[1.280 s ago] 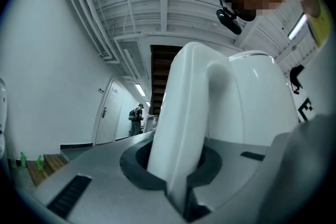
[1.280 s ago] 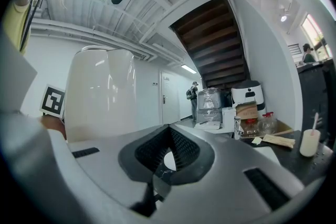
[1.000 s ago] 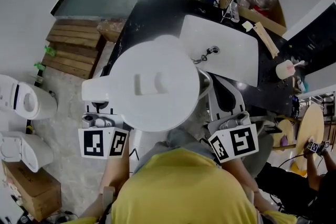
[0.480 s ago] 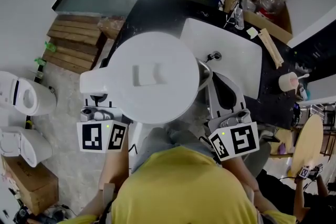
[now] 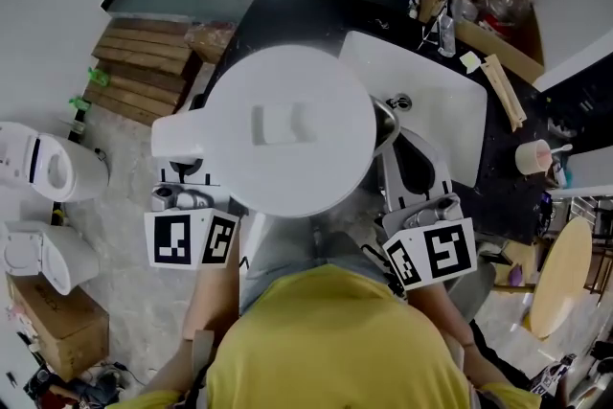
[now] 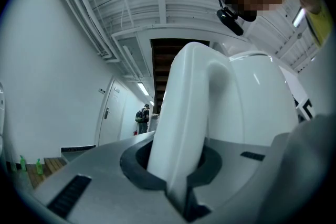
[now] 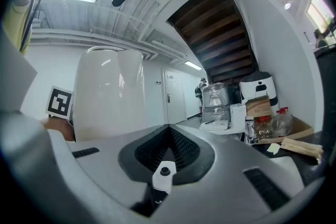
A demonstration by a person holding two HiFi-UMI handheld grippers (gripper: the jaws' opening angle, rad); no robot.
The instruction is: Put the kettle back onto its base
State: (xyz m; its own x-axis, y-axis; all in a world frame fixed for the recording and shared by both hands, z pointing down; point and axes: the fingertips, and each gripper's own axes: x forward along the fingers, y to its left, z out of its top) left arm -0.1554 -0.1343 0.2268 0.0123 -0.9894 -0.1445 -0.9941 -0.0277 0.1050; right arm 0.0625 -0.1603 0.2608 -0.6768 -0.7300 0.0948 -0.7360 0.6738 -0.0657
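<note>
Left gripper point(image 6: 177, 165) clamped on the handle point(image 6: 184, 107) of the white kettle point(image 5: 287, 139), lid closed, contents unseen, held above the counter's point(image 5: 287, 14) near left edge, beside the sink point(image 5: 436, 105). Right gripper point(image 7: 168, 134): jaws together, empty. Cardboard box point(image 7: 303, 124) at the far right corner holds bottles point(image 7: 283, 120).

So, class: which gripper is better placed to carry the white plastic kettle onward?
Left. The left gripper is clamped on the curved handle of the white plastic kettle, bearing it; the right gripper is shut on nothing beside the kettle.
</note>
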